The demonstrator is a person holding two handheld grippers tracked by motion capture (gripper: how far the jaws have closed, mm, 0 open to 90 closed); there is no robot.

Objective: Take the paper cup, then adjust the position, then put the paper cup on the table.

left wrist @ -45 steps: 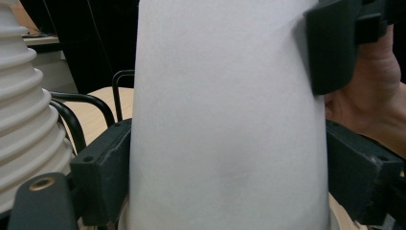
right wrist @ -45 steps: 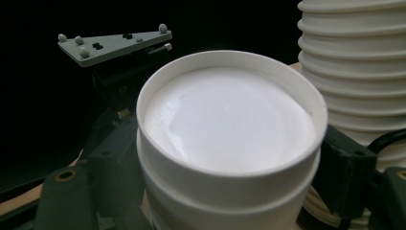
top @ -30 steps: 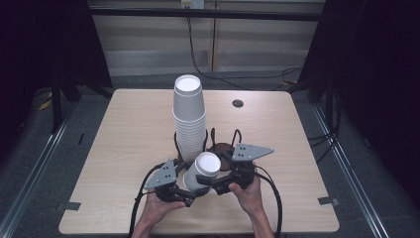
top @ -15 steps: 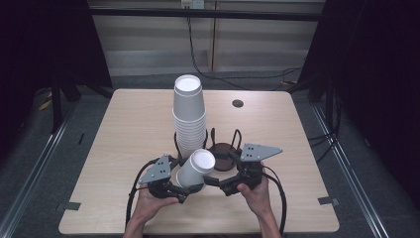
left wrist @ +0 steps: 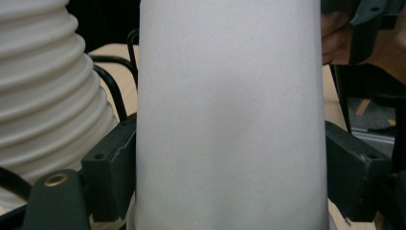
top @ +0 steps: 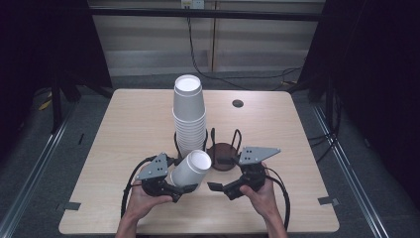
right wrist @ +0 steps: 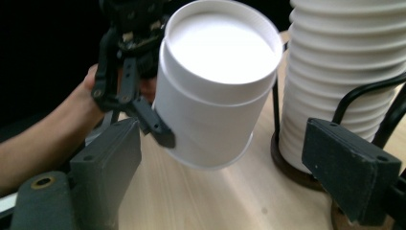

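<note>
High view: the left gripper pinches a white cup, tilted above the tabletop, beside the cup stack. Left gripper view: both pads press the cup. Right gripper view: the right gripper is spread, holding nothing.

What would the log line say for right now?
left hand-held gripper: shut on cup | right hand-held gripper: open, holding nothing | cup stack: in holder

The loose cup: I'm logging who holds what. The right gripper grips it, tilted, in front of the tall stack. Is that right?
Not quite. The left gripper grips the loose cup, not the right gripper, whose jaws stand open and empty. The high view shows it. The cup is tilted, in front of the tall stack.
</note>
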